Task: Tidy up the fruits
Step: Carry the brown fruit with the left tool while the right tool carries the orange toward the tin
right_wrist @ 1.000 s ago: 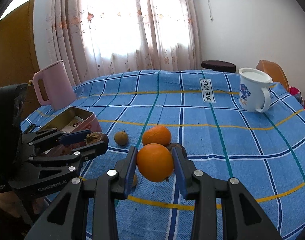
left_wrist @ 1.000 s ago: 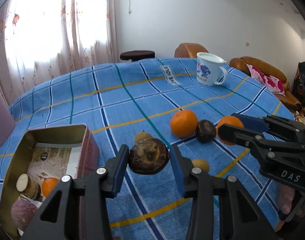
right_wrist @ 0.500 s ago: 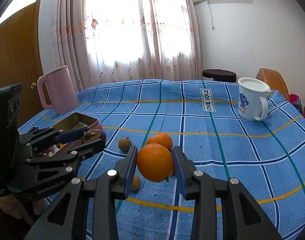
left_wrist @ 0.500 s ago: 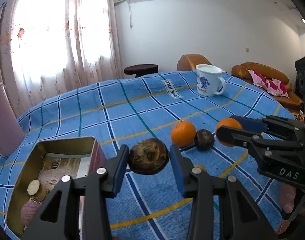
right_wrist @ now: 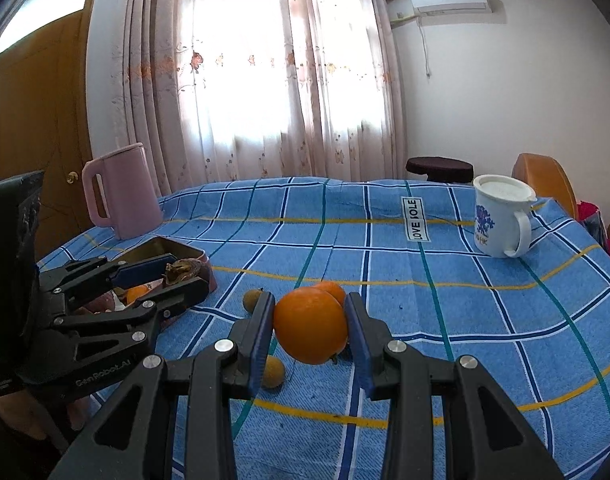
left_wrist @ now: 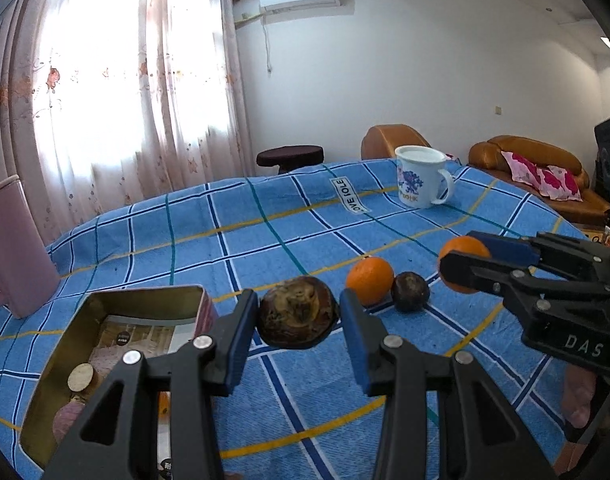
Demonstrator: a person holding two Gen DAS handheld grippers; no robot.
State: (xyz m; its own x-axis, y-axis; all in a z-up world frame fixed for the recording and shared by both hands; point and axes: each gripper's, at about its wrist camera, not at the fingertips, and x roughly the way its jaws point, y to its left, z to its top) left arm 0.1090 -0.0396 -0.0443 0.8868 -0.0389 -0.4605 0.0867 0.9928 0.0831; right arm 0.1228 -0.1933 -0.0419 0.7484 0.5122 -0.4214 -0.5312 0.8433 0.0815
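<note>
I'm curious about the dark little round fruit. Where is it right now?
In the left wrist view, the dark fruit lies on the blue checked tablecloth, right of centre, against the loose orange.

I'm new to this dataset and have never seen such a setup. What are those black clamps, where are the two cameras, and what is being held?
There is no robot here. A person holds a handheld two-finger clamp in each hand, and a wide-angle camera on each clamp looks forward along its fingers.

In the left wrist view, the left gripper is shut on a dark brown fruit. In the right wrist view, the right gripper is shut on an orange. Each clamp also shows at the edge of the other's picture.

Both hang above a table with a blue checked cloth. On it lie another orange, a dark round fruit, two small brownish fruits, an open tin already holding some produce, a pink jug and a white mug.
</note>
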